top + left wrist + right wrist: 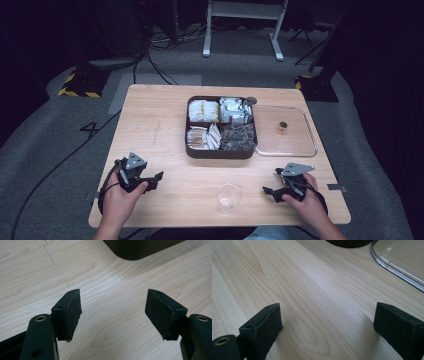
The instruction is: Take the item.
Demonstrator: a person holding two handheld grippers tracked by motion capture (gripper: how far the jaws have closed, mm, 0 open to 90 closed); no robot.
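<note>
Both grippers rest open on the counter, cup between them

The landmark here is the dark brown box (221, 150), a square tray with four compartments that sits near the middle of the wooden counter (160, 120). Its two far compartments hold pale yellow packets and silver packets; its two near ones hold white-and-brown packets and dark brown packets.

Touching the box on its right lies a clear lid (310, 145), flat on the counter, with a small brown knob (283, 127) standing up from its middle. In the right gripper view the lid's rounded clear rim (397, 272) curves in at the upper right, and the box's dark edge (348, 243) shows at the top.

Nearer the person than the box, well apart from it, stands a clear plastic cup (228, 197), upright and alone.

The left gripper (150, 181) rests on the counter near and to the left of the box, held in the person's left hand (120, 197). Its jaws stand wide apart with bare wood between them, and a corner of the box (140, 248) lies ahead of it.

The right gripper (272, 192) rests near and to the right of the box, in the right hand (307, 200), jaws likewise spread and gripping nothing.

The cup stands between the two grippers, touching neither, with bare counter on each side
</note>
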